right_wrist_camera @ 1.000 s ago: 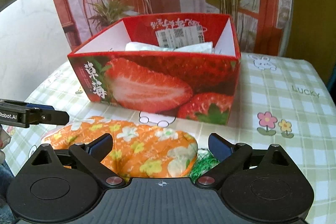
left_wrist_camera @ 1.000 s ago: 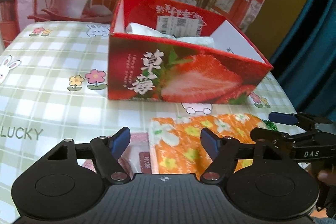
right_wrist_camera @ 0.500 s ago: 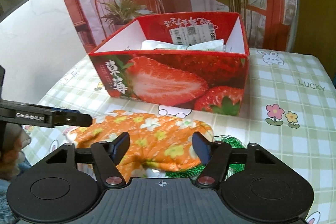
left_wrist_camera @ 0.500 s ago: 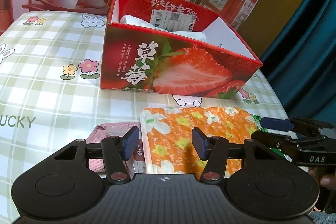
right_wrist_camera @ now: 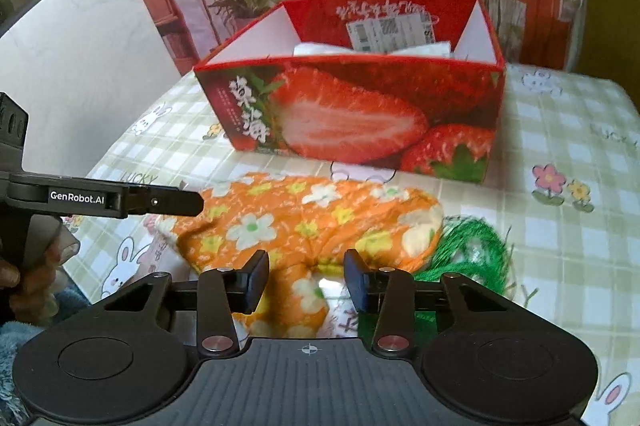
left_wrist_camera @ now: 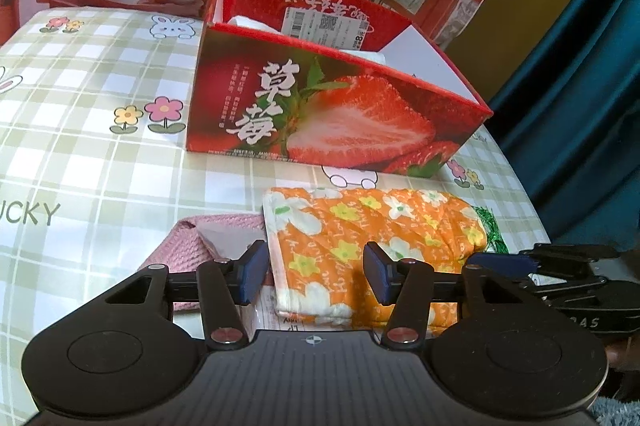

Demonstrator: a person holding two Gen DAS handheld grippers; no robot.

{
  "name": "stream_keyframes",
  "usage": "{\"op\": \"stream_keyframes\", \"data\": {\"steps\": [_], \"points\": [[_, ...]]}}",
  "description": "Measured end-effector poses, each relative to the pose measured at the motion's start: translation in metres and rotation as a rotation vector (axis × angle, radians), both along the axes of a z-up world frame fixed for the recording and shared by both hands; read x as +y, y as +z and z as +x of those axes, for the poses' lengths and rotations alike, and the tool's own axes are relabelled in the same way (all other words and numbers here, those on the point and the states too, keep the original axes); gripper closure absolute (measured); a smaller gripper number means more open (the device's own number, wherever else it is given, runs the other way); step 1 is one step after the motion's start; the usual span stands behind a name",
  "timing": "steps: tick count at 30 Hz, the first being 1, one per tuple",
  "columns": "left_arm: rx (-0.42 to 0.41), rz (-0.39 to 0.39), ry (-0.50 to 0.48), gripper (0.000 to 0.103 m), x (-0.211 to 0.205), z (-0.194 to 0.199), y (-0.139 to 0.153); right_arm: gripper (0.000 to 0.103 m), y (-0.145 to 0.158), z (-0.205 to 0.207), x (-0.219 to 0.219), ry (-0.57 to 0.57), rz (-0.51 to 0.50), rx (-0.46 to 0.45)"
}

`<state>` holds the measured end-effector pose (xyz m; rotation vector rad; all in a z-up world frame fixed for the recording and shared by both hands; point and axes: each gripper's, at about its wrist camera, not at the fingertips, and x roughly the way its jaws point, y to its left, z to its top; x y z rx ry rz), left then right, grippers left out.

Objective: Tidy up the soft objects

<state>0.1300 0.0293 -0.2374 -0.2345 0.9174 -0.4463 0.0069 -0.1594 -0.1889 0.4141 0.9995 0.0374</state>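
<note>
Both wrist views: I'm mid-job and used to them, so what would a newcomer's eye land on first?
First the big red strawberry box standing open at the back of the checked tablecloth, with white packets inside. Next the orange flowered cloth bunched in front of it, with both open tongs, left and right, straddling it from either end. A pink knitted piece and a green mesh peek out at its sides.

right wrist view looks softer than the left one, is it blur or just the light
Right wrist view: motion blur smears the green netting, the tablecloth checks and the strawberry box print, while the right gripper itself stays sharp. Left wrist view: crisp box lettering and floral cloth, with fisheye bending at the edges and a shadow under the left gripper.
</note>
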Motion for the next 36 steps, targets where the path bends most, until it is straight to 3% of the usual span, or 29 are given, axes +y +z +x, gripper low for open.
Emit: {"op": "stream_keyframes", "data": {"steps": [8,11,18,22,29,32,36], "points": [[0.022,-0.001,-0.007,0.049,-0.002,0.008,-0.009,0.066,-0.02,0.007,-0.001,-0.01,0.062,0.039],[0.03,0.0,0.004,0.049,0.001,0.014,-0.012,0.072,-0.021,0.015,0.0,0.017,0.054,0.031],[0.049,-0.015,0.055,0.049,0.012,0.031,-0.015,0.075,-0.027,0.04,0.003,0.095,0.009,0.005],[0.046,0.027,0.067,0.047,0.015,0.045,-0.019,0.075,-0.033,0.049,-0.001,0.099,0.01,0.002],[0.087,-0.023,0.04,0.048,0.015,0.066,-0.028,0.076,-0.039,0.051,-0.006,0.099,0.039,0.0],[0.08,-0.023,0.015,0.056,0.008,0.068,-0.029,0.075,-0.042,0.052,-0.009,0.086,0.065,0.007],[0.043,0.015,0.001,0.081,0.001,0.069,-0.026,0.075,-0.046,0.055,-0.013,0.062,0.104,0.018]]}}
